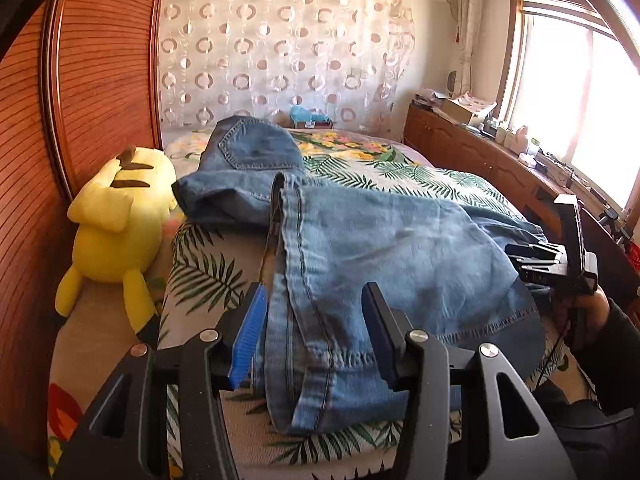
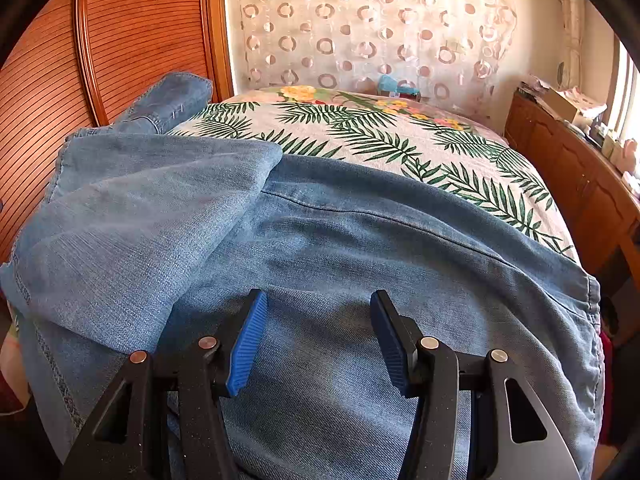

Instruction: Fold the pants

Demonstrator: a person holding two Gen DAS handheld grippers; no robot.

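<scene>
Our left claw (image 1: pixel 314 330) sits nearest, its blue pads standing apart with a ridge of denim lying between them; neither pad presses on the cloth, so we hold nothing there. Our right claw (image 2: pixel 318 338) is likewise parted about halfway, hovering over flat denim with nothing gripped.

Outward from both, the pants (image 1: pixel 360 240) lie spread across the bed (image 1: pixel 420 184), on its palm-leaf cover. One leg is folded over the other, a hem reaches the near edge by the right claw, and the seat with its back pocket (image 1: pixel 248 148) lies at the far end near the wooden wardrobe (image 1: pixel 104 80). A yellow plush toy (image 1: pixel 116 220) lies just beside the pants.

To do this step well, we judge that each claw should close on both layers at an edge, not on the raised ridge alone, then lift evenly so the seams stay aligned and the fold lands square, clear of the toy.

We can read no brand or label; faint markings on the right claw's body in the left view are too small to make out.
</scene>
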